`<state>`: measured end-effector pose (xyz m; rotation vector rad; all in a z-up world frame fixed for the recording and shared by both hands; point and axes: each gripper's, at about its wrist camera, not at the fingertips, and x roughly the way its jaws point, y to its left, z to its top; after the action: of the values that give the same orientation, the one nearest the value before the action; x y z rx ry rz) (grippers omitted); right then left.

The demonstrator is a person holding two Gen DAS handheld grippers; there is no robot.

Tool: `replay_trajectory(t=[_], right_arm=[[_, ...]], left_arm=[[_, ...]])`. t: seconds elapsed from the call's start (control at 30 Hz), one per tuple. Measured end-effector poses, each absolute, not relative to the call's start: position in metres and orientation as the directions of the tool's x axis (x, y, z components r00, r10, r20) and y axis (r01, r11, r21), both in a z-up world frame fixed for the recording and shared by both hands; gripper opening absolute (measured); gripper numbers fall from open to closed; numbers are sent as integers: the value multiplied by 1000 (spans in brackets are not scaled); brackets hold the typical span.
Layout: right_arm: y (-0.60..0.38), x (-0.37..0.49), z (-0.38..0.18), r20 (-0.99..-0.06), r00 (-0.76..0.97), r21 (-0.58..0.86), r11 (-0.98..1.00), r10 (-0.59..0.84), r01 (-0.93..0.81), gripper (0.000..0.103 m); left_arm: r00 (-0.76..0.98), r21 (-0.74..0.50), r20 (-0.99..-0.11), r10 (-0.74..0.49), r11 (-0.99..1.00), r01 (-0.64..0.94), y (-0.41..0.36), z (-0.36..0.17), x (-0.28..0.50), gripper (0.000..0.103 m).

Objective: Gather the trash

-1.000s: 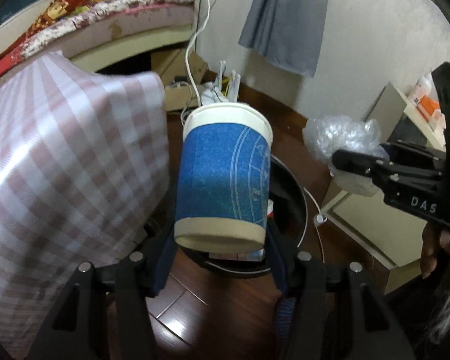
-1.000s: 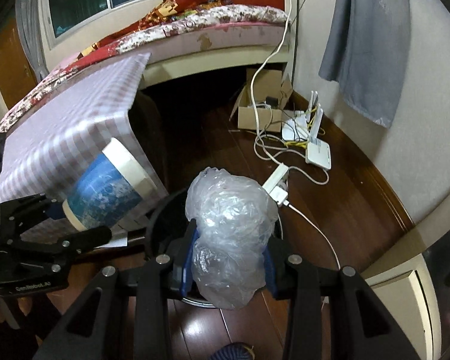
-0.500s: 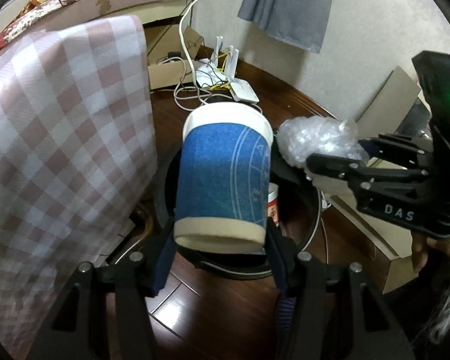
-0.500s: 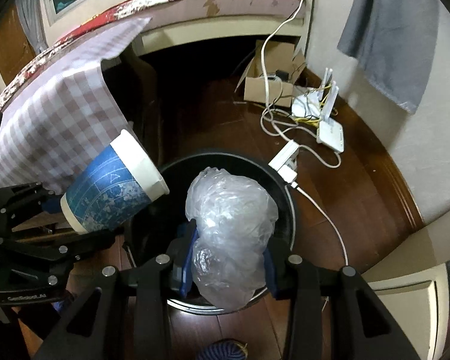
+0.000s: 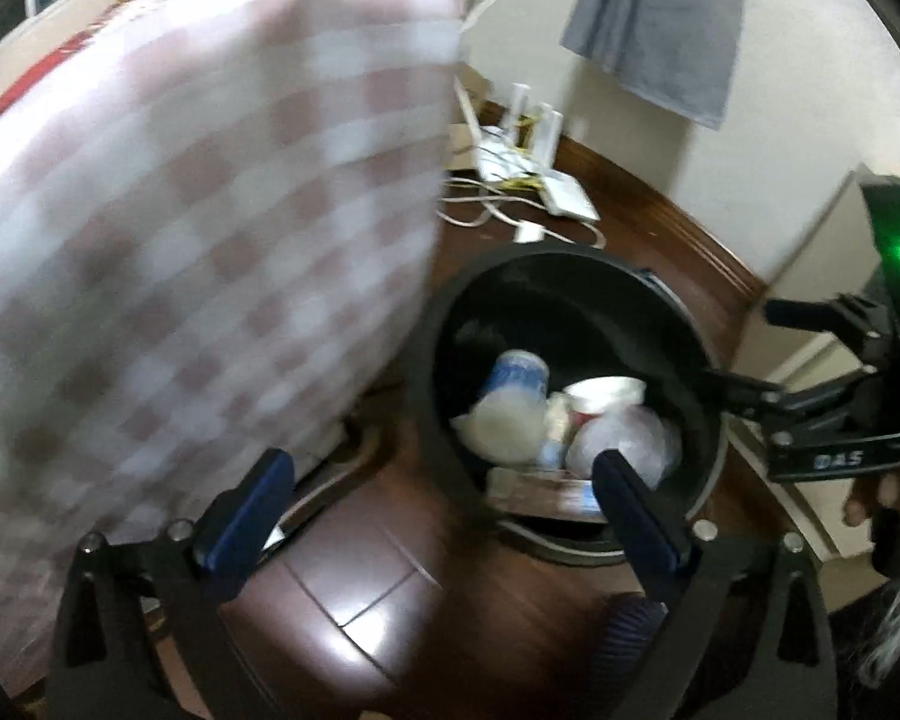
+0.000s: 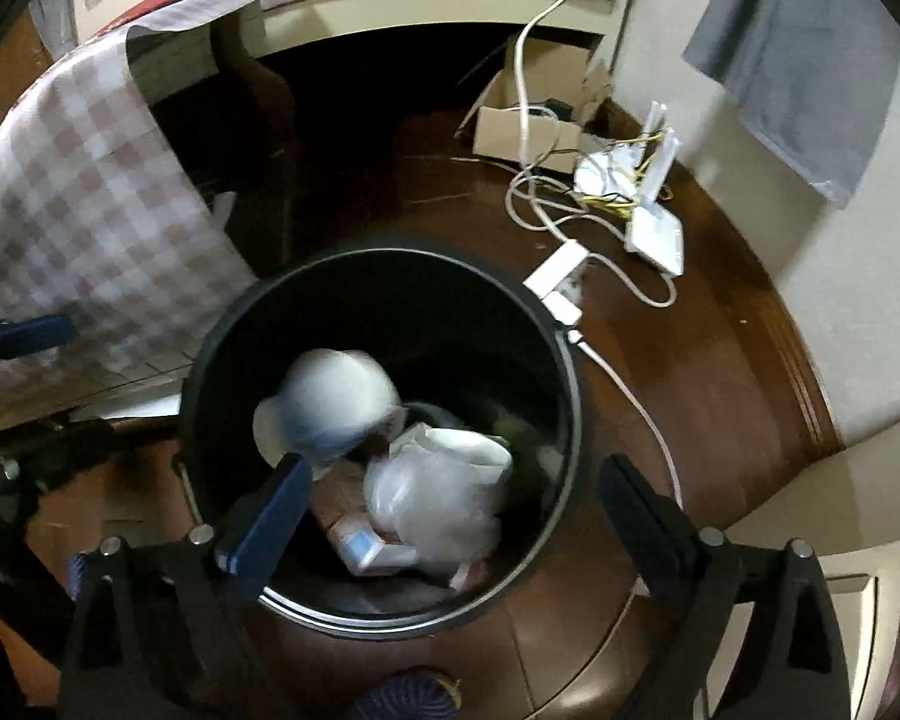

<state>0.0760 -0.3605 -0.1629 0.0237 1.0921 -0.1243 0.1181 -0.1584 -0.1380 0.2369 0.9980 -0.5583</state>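
A round black trash bin (image 5: 570, 276) stands on the dark wood floor; it also shows in the right wrist view (image 6: 384, 264). The blue paper cup (image 5: 515, 377) lies inside it, blurred in the right wrist view (image 6: 336, 414). The clear plastic wad (image 6: 444, 492) lies beside it on other trash, also in the left wrist view (image 5: 624, 441). My left gripper (image 5: 444, 492) is open and empty at the bin's left rim. My right gripper (image 6: 450, 498) is open and empty above the bin, and shows at the right of the left wrist view (image 5: 810, 360).
A checked tablecloth (image 5: 198, 252) hangs close to the left of the bin. Routers, a power strip and cables (image 6: 630, 222) lie on the floor beyond it, by a cardboard box (image 6: 528, 126). A grey cloth (image 6: 810, 54) hangs on the wall. A pale cabinet (image 6: 810, 504) stands right.
Both grippers have opened. The blue cup and the plastic wad have dropped into the bin. Both views have tilted down over the bin.
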Motion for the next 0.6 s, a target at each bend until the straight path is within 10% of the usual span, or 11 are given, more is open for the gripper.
replay_trajectory(t=[0.6], right_arm=[[-328,68,-127,-846,521,-85,993,-113,78,102]], left_arm=[[513,-42,-795,-322,874,484,-130,-107,108,100]])
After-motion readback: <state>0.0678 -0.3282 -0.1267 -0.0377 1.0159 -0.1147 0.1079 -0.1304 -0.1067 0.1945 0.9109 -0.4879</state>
